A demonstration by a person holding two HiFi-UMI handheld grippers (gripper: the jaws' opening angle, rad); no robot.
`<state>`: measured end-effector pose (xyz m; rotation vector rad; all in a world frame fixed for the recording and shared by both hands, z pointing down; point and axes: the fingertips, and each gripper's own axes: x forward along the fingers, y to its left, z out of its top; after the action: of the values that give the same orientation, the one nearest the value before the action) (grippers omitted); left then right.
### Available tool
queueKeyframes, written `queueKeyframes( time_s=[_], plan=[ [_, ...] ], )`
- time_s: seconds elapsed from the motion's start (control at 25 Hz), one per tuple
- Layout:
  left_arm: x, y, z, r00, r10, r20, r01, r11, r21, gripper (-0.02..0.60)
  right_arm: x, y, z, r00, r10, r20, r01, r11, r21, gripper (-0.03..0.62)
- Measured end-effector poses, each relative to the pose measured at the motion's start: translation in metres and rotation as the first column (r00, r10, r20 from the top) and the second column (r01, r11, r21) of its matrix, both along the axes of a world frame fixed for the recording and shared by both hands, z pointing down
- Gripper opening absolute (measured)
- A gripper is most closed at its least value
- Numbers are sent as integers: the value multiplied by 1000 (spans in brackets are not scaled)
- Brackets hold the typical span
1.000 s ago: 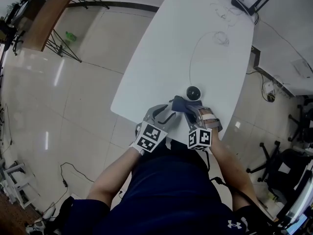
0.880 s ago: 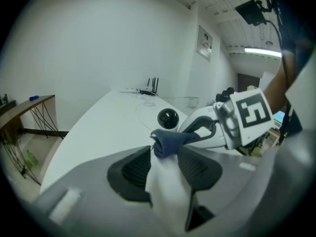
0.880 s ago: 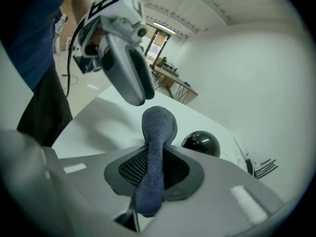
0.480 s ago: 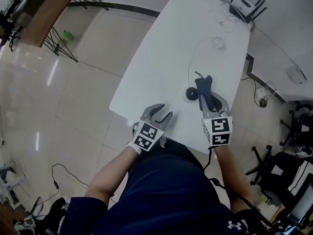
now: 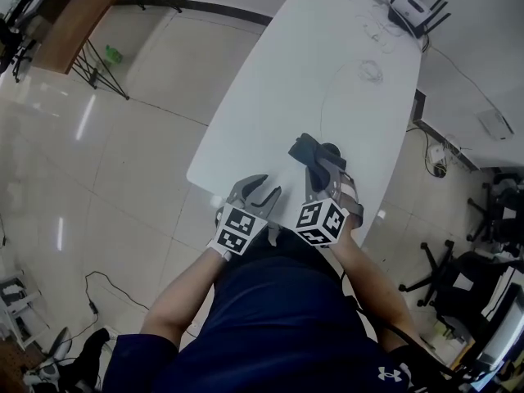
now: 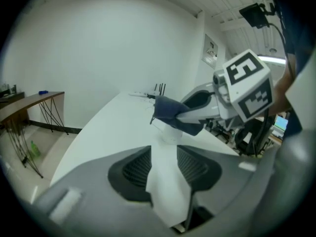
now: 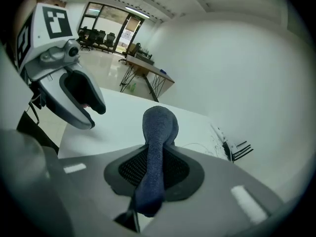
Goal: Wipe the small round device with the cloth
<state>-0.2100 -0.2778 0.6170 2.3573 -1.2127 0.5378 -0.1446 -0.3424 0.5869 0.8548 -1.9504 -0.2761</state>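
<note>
The small round device (image 5: 333,151) is a dark dome near the front of the white table (image 5: 278,88), partly covered by the dark blue cloth (image 5: 304,149). My right gripper (image 5: 319,170) is shut on that cloth, which hangs just above the device. In the right gripper view the cloth (image 7: 159,125) runs between the jaws and bulges past the tips of the right gripper (image 7: 155,164). My left gripper (image 5: 262,191) stands open over the table's front edge, to the left of the device, with nothing between its fingers. Through the gap of the left gripper (image 6: 165,167) only bare table shows.
A thin white cable (image 5: 326,88) runs from the device towards a router with antennas (image 5: 409,6) at the far end. The table's left edge drops to a tiled floor (image 5: 123,154). Office chairs (image 5: 483,219) stand to the right.
The right gripper lifted the cloth off the table, swung first to the right of the device, then back left above it, rolling as it went. The left gripper shifted slightly.
</note>
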Motion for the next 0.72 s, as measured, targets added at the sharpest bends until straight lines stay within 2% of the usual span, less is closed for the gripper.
queueKeyframes(
  time_s=[0.2, 0.4, 0.48, 0.52, 0.56, 0.6, 0.64, 0.72],
  plan=[
    [-9, 9, 9, 1000, 1, 16, -1, 1000, -31, 161, -7, 12, 37, 1000, -15, 1, 15, 1000, -16, 71],
    [-6, 7, 9, 1000, 18, 18, -17, 999, -35, 161, -6, 12, 72, 1000, 1, 0, -1, 997, -82, 71],
    [-4, 3, 6, 1000, 22, 12, -21, 999, -25, 161, -8, 14, 69, 997, 20, 68, -11, 991, -133, 71],
    [-4, 0, 4, 1000, 22, 5, -22, 1000, -20, 161, -10, 16, 62, 989, 39, 142, -14, 985, -173, 70],
    [-4, -3, 1, 1000, 22, -5, -22, 1000, -16, 161, -12, 19, 53, 968, 73, 238, -17, 974, -227, 70],
    [-3, -7, -2, 1000, 22, -21, -22, 1000, -12, 155, -12, 21, 45, 931, 124, 344, -18, 955, -295, 71],
    [-3, -11, -7, 999, 24, -45, -24, 1000, -10, 147, -11, 24, 36, 876, 188, 445, -12, 929, -369, 71],
    [2, -19, -25, 990, 35, -134, -37, 999, -15, 140, -6, 24, 14, 730, 323, 603, 34, 864, -503, 71]
  ],
)
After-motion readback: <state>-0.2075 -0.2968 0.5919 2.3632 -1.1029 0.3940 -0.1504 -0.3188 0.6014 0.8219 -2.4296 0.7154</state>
